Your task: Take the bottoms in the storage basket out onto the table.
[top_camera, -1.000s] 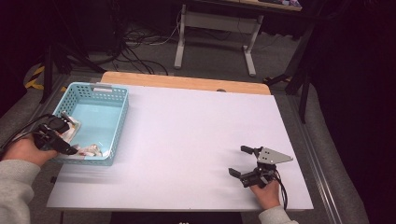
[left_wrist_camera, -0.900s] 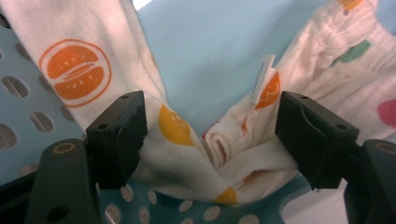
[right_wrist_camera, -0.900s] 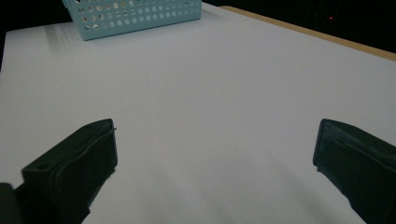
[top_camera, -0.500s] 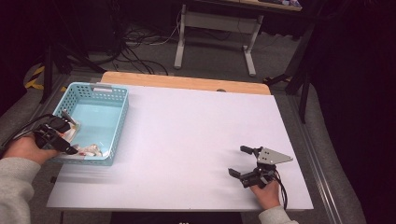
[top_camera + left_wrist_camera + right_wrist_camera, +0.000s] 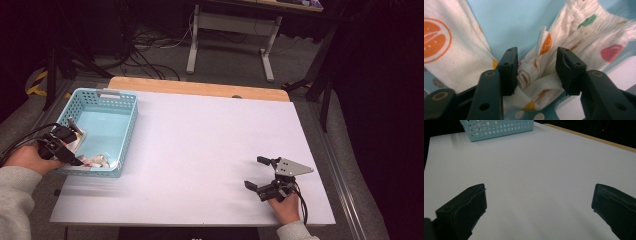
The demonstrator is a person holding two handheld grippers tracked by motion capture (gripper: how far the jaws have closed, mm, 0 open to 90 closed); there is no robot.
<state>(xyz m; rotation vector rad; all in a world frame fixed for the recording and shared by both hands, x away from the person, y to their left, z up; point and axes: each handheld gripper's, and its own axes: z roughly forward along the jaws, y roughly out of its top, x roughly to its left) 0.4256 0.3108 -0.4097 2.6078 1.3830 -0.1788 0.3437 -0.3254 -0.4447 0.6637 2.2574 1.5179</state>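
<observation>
A white cloth printed with orange slices and coloured fruit lies crumpled in the near end of a light blue basket. In the high view the cloth shows as a small white heap. My left gripper reaches down into the basket at the table's left. Its jaws have just been closing and stand either side of a bunched fold of the cloth, still well apart. My left gripper is held over the basket's near left wall. My right gripper rests open on the white table at the near right, nothing between its jaws.
The white table top stretches between the two hands, with a wooden strip along its far edge. The basket stands far off in the right gripper view. Cables and a table frame lie on the dark floor behind.
The left gripper's jaws have drawn closer together over the cloth in the basket. Both hands keep their places.
</observation>
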